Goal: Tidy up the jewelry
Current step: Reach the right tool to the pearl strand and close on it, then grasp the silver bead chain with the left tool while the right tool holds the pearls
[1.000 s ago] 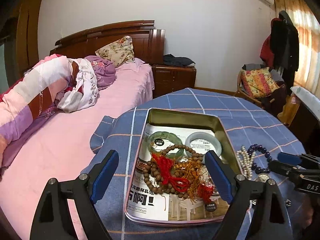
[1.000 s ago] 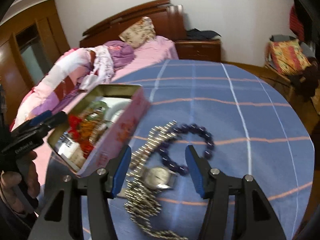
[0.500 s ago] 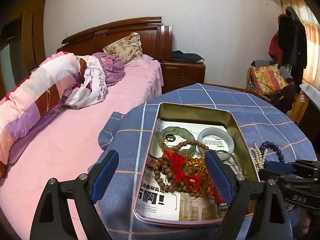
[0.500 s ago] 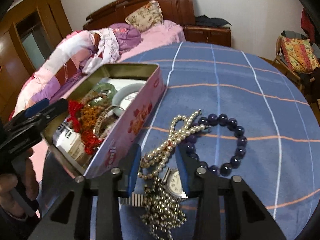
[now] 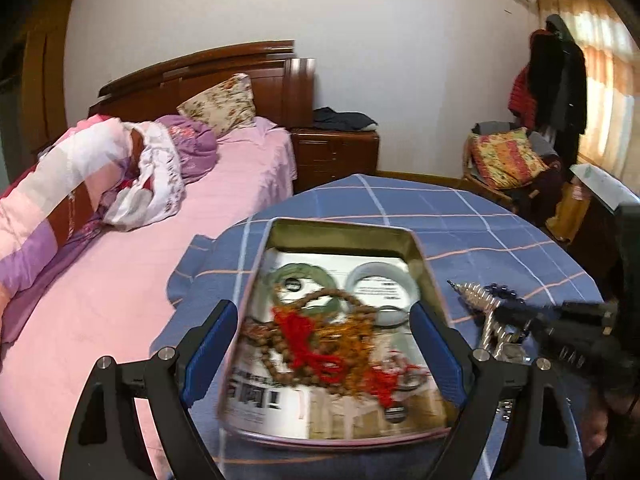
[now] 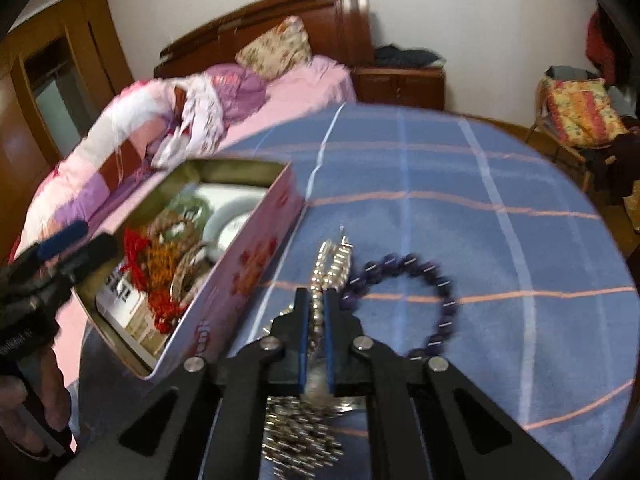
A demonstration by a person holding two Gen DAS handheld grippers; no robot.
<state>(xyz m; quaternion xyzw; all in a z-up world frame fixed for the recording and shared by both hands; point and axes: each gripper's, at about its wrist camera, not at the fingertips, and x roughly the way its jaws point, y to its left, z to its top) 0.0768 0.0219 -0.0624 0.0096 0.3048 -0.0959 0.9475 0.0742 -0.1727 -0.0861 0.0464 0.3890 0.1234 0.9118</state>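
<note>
Right gripper [image 6: 316, 312], frame centre, is clamped on the pearl strand [image 6: 334, 258], which lies on the blue cloth just right of the tin [image 6: 240, 264]. Left gripper [image 5: 324, 344] stands apart over the tin. Recommend lifting slowly, clearing the purple bead bracelet [image 6: 412, 300] and tin wall.

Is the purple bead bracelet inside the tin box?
No, the purple bracelet lies on the blue tablecloth, beside the box, not in it.
</note>
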